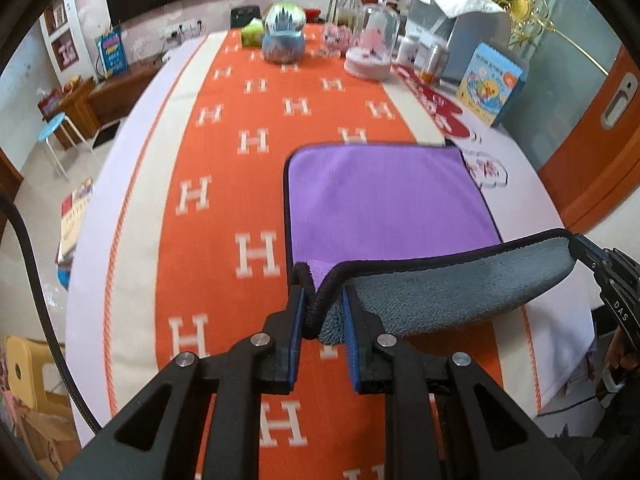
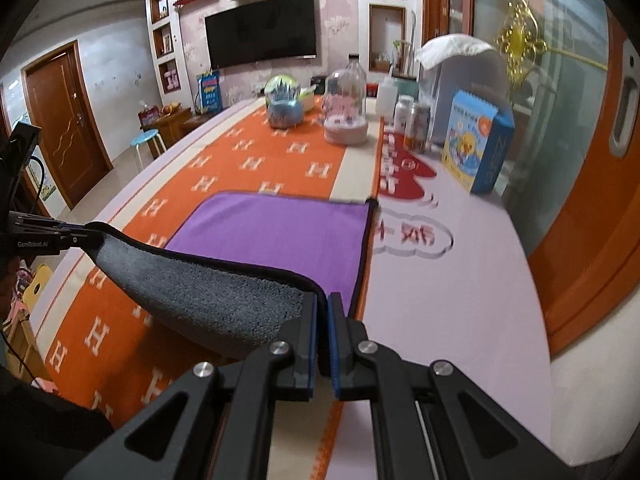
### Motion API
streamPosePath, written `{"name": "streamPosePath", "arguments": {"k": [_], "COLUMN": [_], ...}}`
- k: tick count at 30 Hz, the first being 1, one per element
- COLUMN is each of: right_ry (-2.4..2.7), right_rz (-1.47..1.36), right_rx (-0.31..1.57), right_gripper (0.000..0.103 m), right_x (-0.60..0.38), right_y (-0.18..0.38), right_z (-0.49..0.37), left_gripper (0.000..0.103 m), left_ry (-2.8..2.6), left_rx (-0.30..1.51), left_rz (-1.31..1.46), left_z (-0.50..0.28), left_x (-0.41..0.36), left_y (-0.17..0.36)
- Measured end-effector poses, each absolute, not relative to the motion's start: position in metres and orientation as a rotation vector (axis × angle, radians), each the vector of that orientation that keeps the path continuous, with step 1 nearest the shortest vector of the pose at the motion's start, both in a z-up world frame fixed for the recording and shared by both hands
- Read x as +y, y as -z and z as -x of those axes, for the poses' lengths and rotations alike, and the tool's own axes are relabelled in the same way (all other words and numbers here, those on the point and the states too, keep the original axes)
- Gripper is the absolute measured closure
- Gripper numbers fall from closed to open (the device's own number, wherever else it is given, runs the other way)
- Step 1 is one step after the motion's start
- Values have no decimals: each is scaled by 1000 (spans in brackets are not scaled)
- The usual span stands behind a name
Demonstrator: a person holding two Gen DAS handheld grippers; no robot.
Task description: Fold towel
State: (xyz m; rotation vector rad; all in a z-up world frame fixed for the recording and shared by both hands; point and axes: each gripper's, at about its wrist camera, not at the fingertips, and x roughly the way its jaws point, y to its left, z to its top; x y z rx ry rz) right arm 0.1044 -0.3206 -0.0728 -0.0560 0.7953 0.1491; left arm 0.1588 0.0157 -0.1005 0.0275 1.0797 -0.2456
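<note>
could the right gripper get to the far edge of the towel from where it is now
Probably yes. The right gripper is shut on the towel's near corner, lifted, and only flat purple towel lies between it and the far edge. The snow globe stands well beyond.

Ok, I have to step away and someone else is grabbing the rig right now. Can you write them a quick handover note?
Left tongs: shut on the towel's near left corner, lifted.
Right tongs: shut on the near right corner, also lifted.
Towel: far part lies flat, purple side up, on the orange runner; the near edge hangs between the tongs, grey underside showing.
Done: both near corners gripped and raised.
Left: carry the near edge forward onto the far edge, lay it down, release.
</note>
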Motion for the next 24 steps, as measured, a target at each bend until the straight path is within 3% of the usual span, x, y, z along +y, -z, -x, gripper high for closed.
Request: {"name": "streamPosePath", "arguments": {"k": [10, 24], "right_ry": [-120, -73], "right_rz": [80, 133], "right_rx": [713, 699], "right_gripper": [98, 98], "right_x": [-326, -322], "right_y": [57, 89], "right_z": [-162, -239], "left_gripper": [89, 90], "left_ry": [233, 177], "left_rx": [996, 978], "left_rz": [-42, 45], "left_z": [-219, -296], "left_x": [7, 2], "left_y": [84, 125]}}
